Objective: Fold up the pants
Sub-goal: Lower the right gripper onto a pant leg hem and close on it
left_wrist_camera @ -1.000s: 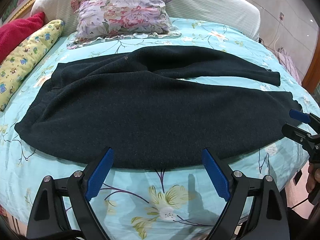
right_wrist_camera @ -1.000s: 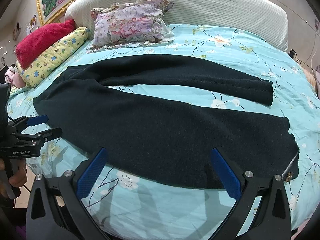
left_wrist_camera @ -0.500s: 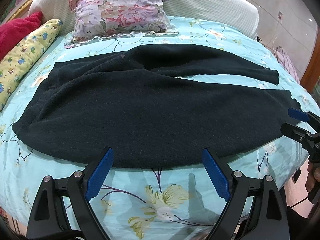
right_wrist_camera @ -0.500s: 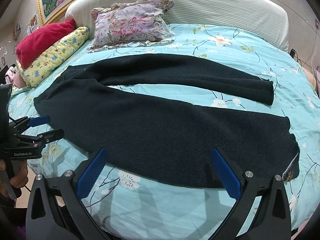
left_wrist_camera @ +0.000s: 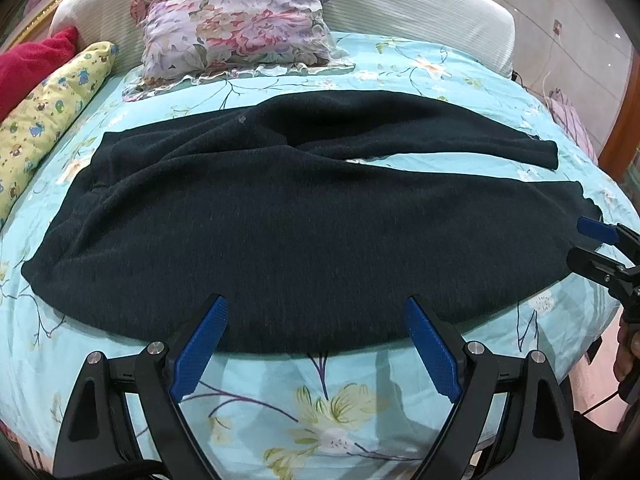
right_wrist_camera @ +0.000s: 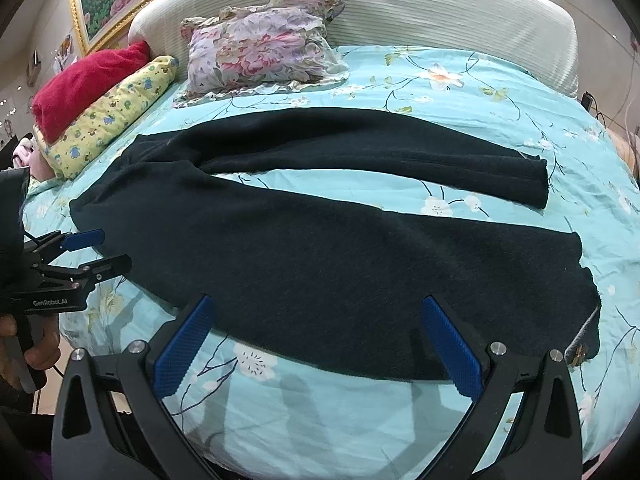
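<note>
This is looking like a home bedroom: a bed [right_wrist_camera: 460, 92] in a turquoise floral sheet is filling both views, with a padded, ribbed white headboard [right_wrist_camera: 400, 12] curving along its far edge. A floral pillow [right_wrist_camera: 260, 52] is lying by the headboard, a yellow bolster [right_wrist_camera: 108, 120] and a red cushion [right_wrist_camera: 88, 80] are sitting at the far left corner, and a gilt-framed painting [right_wrist_camera: 108, 0] is hanging on the wall above them.
</note>
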{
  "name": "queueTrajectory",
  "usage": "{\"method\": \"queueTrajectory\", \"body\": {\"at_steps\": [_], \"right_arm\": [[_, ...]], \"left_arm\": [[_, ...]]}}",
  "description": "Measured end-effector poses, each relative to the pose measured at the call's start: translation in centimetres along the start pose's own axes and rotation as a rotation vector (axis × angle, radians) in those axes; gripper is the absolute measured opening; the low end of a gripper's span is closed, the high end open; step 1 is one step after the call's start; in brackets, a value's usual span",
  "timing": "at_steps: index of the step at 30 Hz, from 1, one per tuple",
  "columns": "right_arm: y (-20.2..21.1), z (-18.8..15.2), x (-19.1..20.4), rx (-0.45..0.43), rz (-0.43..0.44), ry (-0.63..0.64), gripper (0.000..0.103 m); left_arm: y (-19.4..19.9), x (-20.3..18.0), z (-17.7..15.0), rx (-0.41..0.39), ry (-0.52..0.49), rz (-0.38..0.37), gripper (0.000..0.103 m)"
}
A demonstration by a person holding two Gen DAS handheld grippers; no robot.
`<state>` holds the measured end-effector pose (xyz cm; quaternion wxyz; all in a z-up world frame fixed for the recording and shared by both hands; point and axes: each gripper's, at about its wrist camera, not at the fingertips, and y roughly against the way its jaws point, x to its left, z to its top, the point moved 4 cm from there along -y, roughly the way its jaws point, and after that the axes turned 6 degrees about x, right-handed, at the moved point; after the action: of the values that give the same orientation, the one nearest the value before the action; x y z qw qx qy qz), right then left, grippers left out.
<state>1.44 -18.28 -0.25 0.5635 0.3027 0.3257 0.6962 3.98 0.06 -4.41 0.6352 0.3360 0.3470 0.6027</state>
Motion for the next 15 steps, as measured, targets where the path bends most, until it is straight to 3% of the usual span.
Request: {"method": "queueTrajectory", "body": {"at_steps": [9, 15], "right_arm": [[0.1, 0.7, -1.2, 0.006, 0.025, -0.036, 0.103], [0.3, 1.9, -3.5, -0.005, 0.049, -0.083, 0.103]], "left_arm": [[-0.6, 0.0, 1.1, 0.007, -0.019, -0.006, 0.091], [-0.7, -0.5, 3.8, -0.005, -0.073, -0.015, 0.091]]}}
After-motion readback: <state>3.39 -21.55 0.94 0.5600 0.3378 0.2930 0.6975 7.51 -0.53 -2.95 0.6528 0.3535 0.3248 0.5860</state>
